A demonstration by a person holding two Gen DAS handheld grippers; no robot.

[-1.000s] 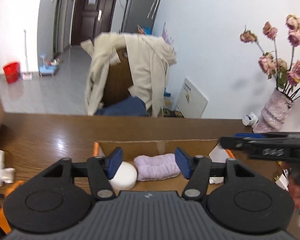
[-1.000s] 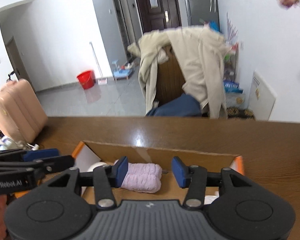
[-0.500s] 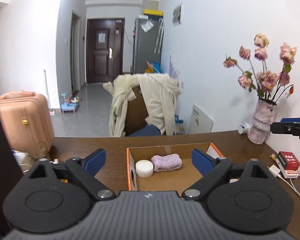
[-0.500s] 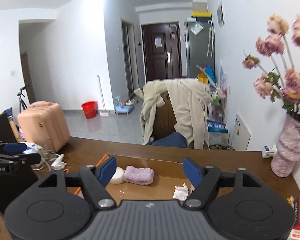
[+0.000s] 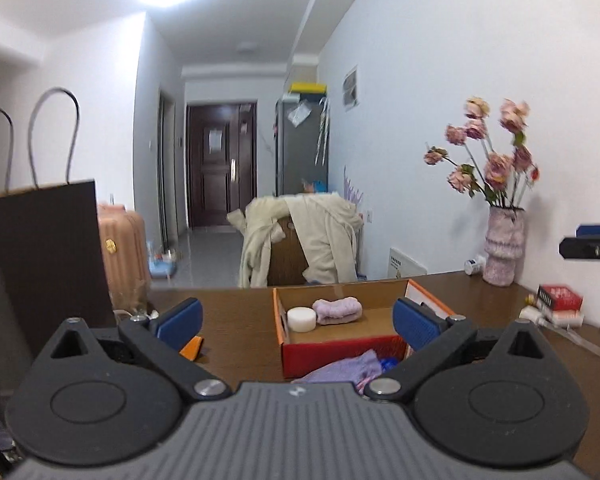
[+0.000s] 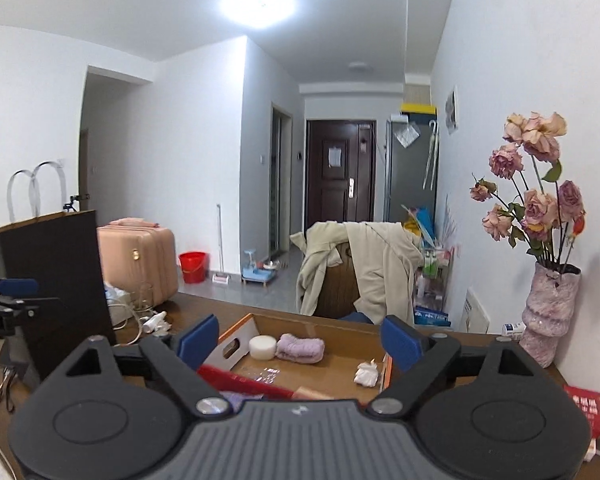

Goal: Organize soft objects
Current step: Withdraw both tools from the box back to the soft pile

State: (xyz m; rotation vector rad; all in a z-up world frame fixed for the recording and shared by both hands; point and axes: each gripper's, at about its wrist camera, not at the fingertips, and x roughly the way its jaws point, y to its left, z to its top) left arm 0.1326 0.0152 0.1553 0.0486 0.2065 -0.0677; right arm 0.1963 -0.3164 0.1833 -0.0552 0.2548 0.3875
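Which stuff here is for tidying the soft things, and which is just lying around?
For the job: orange cardboard box, rolled lilac towel, white round sponge, lilac cloth in front.
Lying about: pink flower vase, dark paper bag, red book.

Wooden table running across the foreground. Left: dark paper bag with 2 looped handles, standing upright on the table; pink suitcase behind it. Right: mottled pink vase of dried roses against the white wall; red book lying near the vase, a white cable just beside it. Beyond the table's far edge: chair draped with a beige coat. Background: red bucket on the grey floor, dark door at the corridor's end, grey cabinet beside it.
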